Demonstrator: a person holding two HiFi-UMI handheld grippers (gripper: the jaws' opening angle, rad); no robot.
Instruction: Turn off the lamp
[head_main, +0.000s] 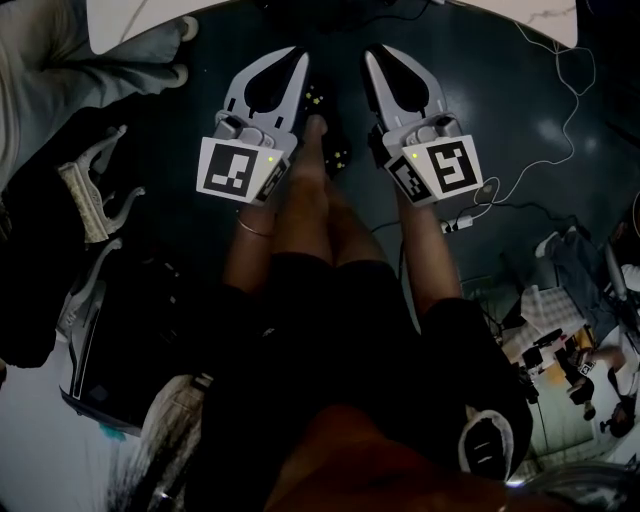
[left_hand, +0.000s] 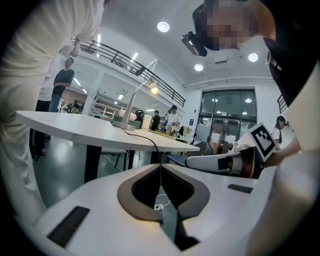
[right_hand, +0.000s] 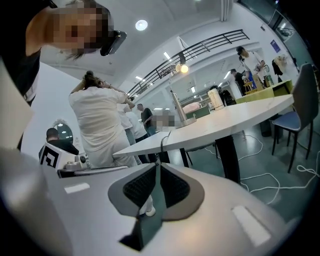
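The lamp (left_hand: 134, 102) stood lit on the white desk (left_hand: 75, 127), well beyond my tongs, at about eleven o'clock from the left pair's tips. I held the left tongs (head_main: 296, 56) and right tongs (head_main: 374, 55) side by side above the floor, both pointing to twelve o'clock, nearly level, each pair pressed together on nothing.

White shells and dark grey pads (left_hand: 142, 192) on both tools: left gripper (head_main: 294, 55) at 11 o'clock in the head view, right gripper (head_main: 376, 55) at 1. Their cubes (head_main: 236, 170) carry black-and-white square markers. Floor (head_main: 500, 100) is dark teal, shorts (head_main: 330, 330) black. Table (left_hand: 75, 127) white; lamp (left_hand: 133, 104) silver, its bulb (left_hand: 154, 90) glowing warm yellow.
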